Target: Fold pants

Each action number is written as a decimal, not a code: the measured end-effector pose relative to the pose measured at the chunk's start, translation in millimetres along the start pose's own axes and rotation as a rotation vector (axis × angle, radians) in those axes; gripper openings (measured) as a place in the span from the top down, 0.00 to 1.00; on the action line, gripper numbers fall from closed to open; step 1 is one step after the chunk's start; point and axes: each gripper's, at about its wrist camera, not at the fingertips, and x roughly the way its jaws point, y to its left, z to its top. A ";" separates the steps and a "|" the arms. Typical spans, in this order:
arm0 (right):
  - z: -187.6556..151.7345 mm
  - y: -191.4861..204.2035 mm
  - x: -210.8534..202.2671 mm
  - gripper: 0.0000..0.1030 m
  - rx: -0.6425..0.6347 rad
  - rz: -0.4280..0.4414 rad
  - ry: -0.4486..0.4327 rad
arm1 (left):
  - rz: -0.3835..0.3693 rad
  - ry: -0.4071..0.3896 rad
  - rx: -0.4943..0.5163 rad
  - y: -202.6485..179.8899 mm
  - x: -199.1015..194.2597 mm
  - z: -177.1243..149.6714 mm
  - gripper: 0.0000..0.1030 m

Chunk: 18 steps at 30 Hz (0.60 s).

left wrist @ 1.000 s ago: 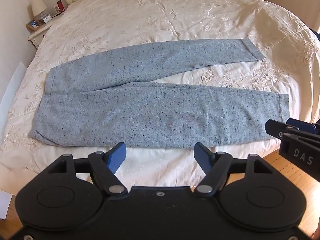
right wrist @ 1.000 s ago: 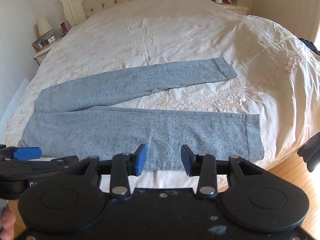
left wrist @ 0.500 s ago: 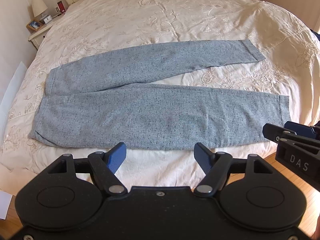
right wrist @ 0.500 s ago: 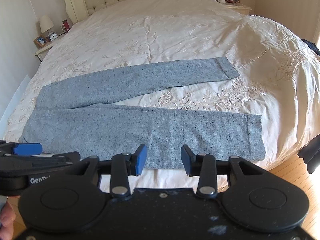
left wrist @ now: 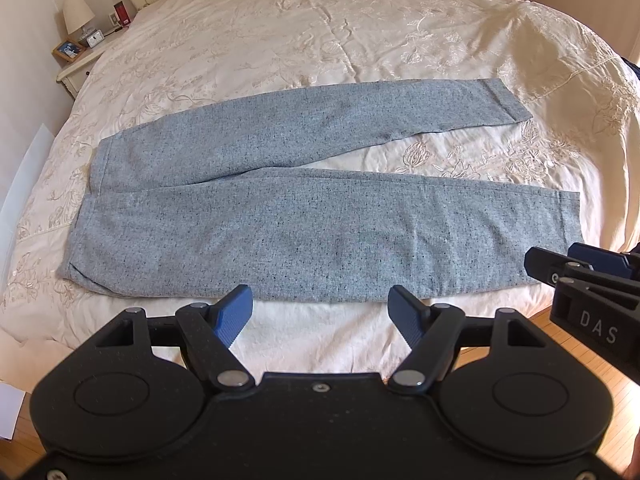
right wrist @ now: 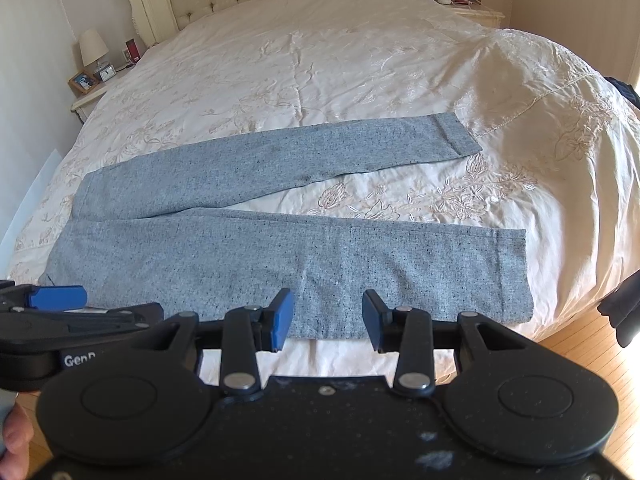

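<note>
A pair of speckled grey-blue woven pants [left wrist: 280, 216] lies flat and unfolded on the cream embroidered bedspread [left wrist: 320, 40] of a bed, along its near edge — waistband toward the left edge, both hems toward the right, the legs spread in a narrow V with bare bedspread between them. The far leg angles up toward the middle of the bed. The left gripper [left wrist: 320, 312], black with blue pads, hovers above the near edge with jaws wide apart and nothing between them. The right gripper [right wrist: 326, 320] hangs beside it, also spread open and empty — neither touches the cloth.
</note>
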 end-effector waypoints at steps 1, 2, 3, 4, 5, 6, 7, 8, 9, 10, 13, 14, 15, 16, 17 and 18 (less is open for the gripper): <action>0.1 -0.5 0.2 0.60 0.001 0.001 0.000 | -0.001 0.001 -0.001 0.0 0.2 0.3 0.27; 0.2 -0.6 0.4 0.60 0.002 0.001 0.002 | -0.002 0.002 -0.001 -0.2 0.7 0.7 0.27; 0.2 -0.7 0.4 0.60 0.003 0.001 0.002 | -0.001 0.002 -0.001 -0.3 1.3 0.9 0.27; 0.8 -1.7 0.9 0.60 0.003 0.001 0.002 | 0.000 0.002 -0.001 -0.4 1.7 1.2 0.27; 0.8 -1.7 1.0 0.60 0.003 0.002 0.003 | 0.001 0.004 -0.002 -0.5 2.0 1.3 0.27; 1.5 -2.8 1.4 0.60 0.003 0.002 0.005 | 0.000 0.005 -0.003 -0.9 2.8 1.2 0.27; 1.6 -3.2 1.7 0.60 0.004 0.002 0.006 | -0.001 0.006 -0.004 -1.0 3.2 1.4 0.27; 1.5 -3.4 1.7 0.60 0.005 0.002 0.006 | 0.000 0.006 -0.006 -1.1 3.4 1.8 0.27; 1.4 -3.7 1.7 0.60 0.006 0.003 0.007 | 0.000 0.006 -0.004 -1.2 3.5 2.1 0.27; 1.7 -3.8 1.9 0.60 0.006 0.003 0.007 | 0.000 0.007 -0.004 -1.1 3.7 2.0 0.27; 2.6 -4.6 2.1 0.60 0.005 0.004 0.009 | -0.002 0.007 -0.003 -0.6 3.6 0.7 0.27; 2.6 -4.8 2.2 0.60 0.005 0.005 0.009 | -0.002 0.008 -0.002 -0.6 3.7 0.6 0.27; 3.0 -5.4 2.6 0.60 0.005 0.005 0.010 | -0.001 0.008 -0.002 -1.2 4.3 0.7 0.27; 3.0 -5.3 2.6 0.60 0.005 0.005 0.010 | -0.001 0.008 -0.002 -1.2 4.4 0.8 0.27; 2.9 -5.3 2.6 0.60 0.004 0.005 0.010 | 0.000 0.009 -0.001 -1.7 4.6 1.0 0.27; 3.0 -5.6 2.9 0.60 0.003 0.005 0.009 | 0.000 0.009 0.000 -2.2 4.8 1.1 0.27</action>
